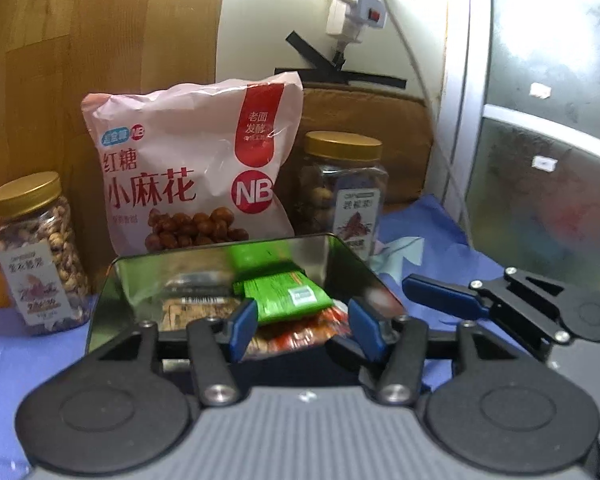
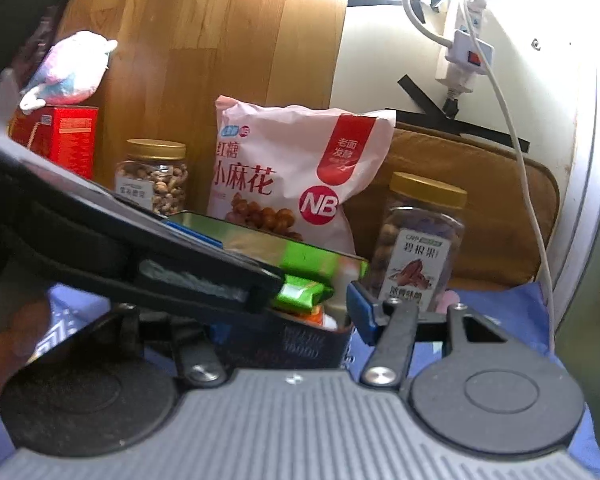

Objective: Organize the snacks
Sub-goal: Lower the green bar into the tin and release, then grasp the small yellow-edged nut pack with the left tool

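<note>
A shiny metal tin [image 1: 340, 256] sits on the blue cloth and holds a green snack packet [image 1: 288, 296], an orange packet [image 1: 300, 332] and a tan packet [image 1: 196, 312]. My left gripper [image 1: 302, 330] is open just above the tin's near edge, empty. The right gripper's blue finger [image 1: 444, 296] shows to the tin's right. In the right wrist view the tin [image 2: 260, 240] and green packet [image 2: 300, 292] lie ahead; my right gripper [image 2: 292, 312] is open, its left finger hidden behind the left gripper's body [image 2: 140, 248].
A pink snack bag [image 1: 196, 168] leans on the wooden wall behind the tin. Gold-lidded nut jars stand left [image 1: 36, 256] and right [image 1: 344, 192]. A red box [image 2: 60, 136] with a plush toy [image 2: 68, 68] stands far left. A brown cushion [image 2: 480, 208] and power strip [image 2: 464, 52] are at back right.
</note>
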The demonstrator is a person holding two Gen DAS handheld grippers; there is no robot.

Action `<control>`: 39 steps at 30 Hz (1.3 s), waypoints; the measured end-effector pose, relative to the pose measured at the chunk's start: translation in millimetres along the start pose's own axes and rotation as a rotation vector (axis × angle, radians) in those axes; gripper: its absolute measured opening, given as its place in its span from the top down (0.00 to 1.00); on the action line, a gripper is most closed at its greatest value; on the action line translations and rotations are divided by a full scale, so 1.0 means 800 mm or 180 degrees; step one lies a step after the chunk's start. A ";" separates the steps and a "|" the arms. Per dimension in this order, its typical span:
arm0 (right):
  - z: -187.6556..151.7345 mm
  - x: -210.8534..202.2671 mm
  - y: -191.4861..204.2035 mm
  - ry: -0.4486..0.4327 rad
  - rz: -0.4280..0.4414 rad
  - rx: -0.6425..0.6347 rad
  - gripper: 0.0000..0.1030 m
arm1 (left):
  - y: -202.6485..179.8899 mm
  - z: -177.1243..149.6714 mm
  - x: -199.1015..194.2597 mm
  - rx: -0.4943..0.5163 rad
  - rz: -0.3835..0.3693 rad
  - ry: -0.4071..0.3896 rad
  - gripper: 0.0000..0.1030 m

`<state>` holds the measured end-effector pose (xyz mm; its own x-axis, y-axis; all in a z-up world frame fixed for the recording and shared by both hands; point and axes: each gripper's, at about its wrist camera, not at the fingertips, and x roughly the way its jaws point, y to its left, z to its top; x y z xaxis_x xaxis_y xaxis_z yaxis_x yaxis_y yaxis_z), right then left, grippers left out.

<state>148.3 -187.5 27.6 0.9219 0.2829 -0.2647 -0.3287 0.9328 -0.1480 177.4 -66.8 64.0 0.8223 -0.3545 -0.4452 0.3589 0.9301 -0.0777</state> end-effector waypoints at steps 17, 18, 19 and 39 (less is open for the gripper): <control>-0.102 -0.133 -0.042 0.0998 0.0590 0.1099 0.31 | -0.010 -0.116 -0.048 -0.0612 -0.1041 0.0935 0.50; -0.106 -0.138 -0.037 0.1004 0.0636 0.1103 0.31 | -0.011 -0.118 -0.048 -0.0640 -0.1114 0.0969 0.50; -0.110 -0.145 -0.026 0.0964 0.0628 0.1010 0.30 | -0.012 -0.121 -0.049 -0.0676 -0.1214 0.1008 0.50; -0.071 -0.092 0.107 0.0727 0.0956 -0.0288 0.62 | 0.081 -0.137 -0.124 -0.1107 -0.0324 0.0586 0.55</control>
<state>40.8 -140.9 -19.4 0.7158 0.4738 -0.5130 -0.6032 0.7896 -0.1123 70.8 39.1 4.9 0.6860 -0.4527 -0.5696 0.2377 0.8794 -0.4126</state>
